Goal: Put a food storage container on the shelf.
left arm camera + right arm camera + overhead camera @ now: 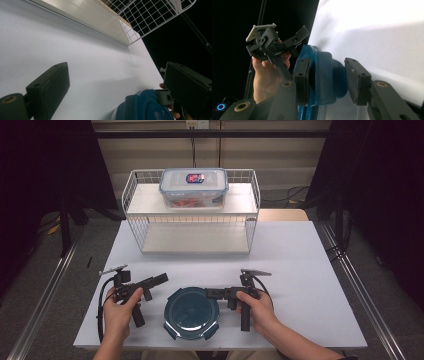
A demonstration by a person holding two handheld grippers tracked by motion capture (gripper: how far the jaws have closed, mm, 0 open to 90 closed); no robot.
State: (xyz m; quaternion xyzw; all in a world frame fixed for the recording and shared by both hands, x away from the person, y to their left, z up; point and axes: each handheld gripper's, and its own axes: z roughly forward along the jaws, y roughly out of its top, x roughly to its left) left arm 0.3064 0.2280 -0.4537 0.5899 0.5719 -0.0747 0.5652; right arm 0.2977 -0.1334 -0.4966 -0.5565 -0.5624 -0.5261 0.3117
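The round blue lid (191, 312) lies on the table (300, 270), well in front of the wire rack (192, 215) with its box (194, 186). Your right tool (212, 293), held level, has its jaws around the lid's side latch; your left tool (161, 279) stands wide beside the lid, holding nothing.

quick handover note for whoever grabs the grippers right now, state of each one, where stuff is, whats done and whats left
Right gripper: at the right edge of the round blue container; its jaws straddle a latch tab there. One jaw is against it; I can't tell if they clamp.
Left gripper: open, holding nothing, just up-left of the container.
Container: on the table at the near edge, lid on.
Rack: behind it, with a clear box on the top shelf and a bare lower shelf.
Done: right gripper placed on the tab.
Left: probably working the tab; the container is not lifted.
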